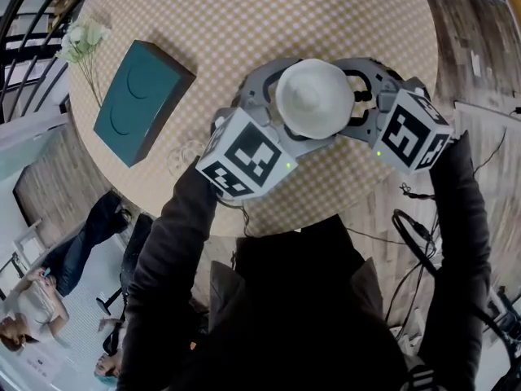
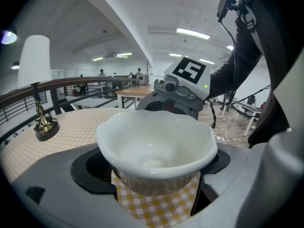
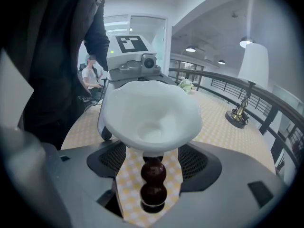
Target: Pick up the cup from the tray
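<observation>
Dark sleeves (image 1: 175, 243); left gripper (image 2: 156, 172) fingers (image 2: 52, 184) clenched on white cup (image 2: 156, 141), right gripper's (image 3: 149, 167) slack about its stem (image 3: 153, 182); checkered table (image 1: 244, 23), bright hall (image 2: 142, 42).

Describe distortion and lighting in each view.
Head view: strong wide-angle warp, and the white cup washes out nearly featureless. Left gripper view: black vignette corners, bright ceiling strip lights. Right gripper view: same vignette, railing bowed, cup sharp.
</observation>
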`<action>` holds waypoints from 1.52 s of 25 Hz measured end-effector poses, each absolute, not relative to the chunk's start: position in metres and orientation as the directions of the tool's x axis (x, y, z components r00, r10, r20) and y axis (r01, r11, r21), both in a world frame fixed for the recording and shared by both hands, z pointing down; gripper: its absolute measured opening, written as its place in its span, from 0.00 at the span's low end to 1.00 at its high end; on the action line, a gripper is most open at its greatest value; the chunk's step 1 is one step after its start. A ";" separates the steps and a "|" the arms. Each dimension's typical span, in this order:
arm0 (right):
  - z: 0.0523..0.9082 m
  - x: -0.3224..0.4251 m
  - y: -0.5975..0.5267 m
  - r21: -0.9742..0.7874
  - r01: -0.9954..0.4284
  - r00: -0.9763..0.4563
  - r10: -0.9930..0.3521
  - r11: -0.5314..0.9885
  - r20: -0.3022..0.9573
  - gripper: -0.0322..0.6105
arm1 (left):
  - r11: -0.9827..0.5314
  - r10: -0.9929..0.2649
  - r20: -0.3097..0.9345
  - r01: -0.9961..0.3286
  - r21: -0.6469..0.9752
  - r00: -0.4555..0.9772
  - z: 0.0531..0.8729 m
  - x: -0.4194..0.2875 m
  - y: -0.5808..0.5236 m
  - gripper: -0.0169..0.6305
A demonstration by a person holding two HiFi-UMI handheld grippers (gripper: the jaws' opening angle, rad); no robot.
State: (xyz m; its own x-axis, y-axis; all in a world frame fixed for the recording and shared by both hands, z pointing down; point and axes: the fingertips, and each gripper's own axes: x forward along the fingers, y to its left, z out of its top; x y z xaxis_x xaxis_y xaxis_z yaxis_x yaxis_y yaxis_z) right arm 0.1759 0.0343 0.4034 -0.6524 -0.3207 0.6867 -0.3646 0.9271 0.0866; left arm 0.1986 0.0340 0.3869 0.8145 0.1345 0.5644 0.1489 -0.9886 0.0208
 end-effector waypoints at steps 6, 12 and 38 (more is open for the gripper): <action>0.419 0.172 0.034 0.063 -0.384 -0.668 -0.324 0.921 0.670 0.58 | -0.981 0.190 0.540 0.173 0.083 0.820 0.404 0.198 0.039 0.83; 0.419 0.173 0.033 0.075 -0.385 -0.643 -0.326 0.920 0.693 0.57 | -0.980 0.194 0.533 0.183 0.073 0.824 0.404 0.197 0.038 0.83; 0.439 0.176 0.034 0.106 -0.368 -0.598 -0.322 0.924 0.734 0.58 | -0.977 0.214 0.571 0.175 0.123 0.793 0.425 0.188 0.036 0.83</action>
